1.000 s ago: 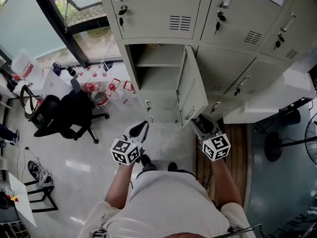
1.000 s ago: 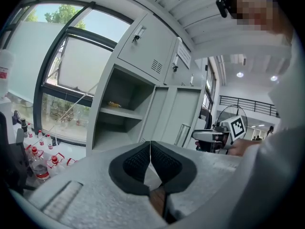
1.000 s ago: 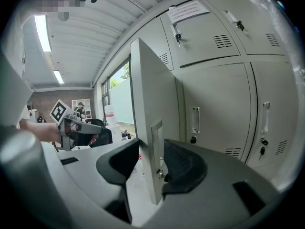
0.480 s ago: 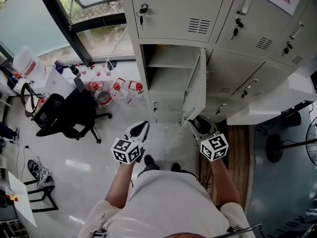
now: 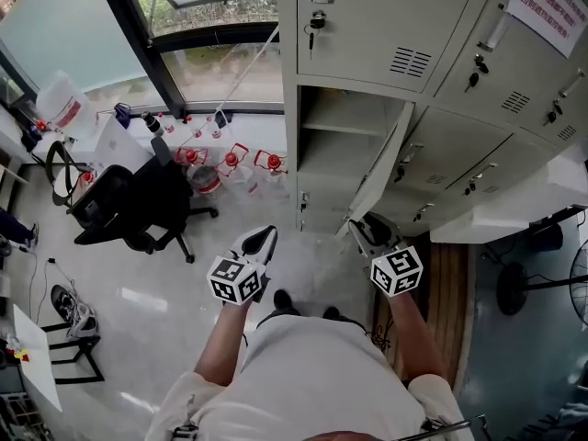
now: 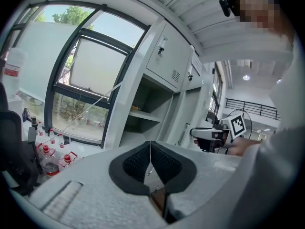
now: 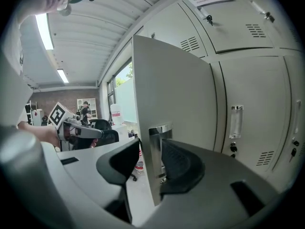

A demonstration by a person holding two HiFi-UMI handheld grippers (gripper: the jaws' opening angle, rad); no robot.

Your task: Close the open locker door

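Grey locker bank (image 5: 386,26) with one locker door (image 5: 379,177) standing half open.
The right gripper (image 7: 150,156) straddles the door's free edge, jaws apart with the chrome handle (image 7: 157,144) between them; the left gripper (image 6: 150,151) hangs well apart, jaws together, empty.

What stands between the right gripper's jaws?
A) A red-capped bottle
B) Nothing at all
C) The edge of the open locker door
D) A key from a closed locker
C: the right gripper view shows the edge of the open locker door, with its metal handle, between the jaws of the right gripper.
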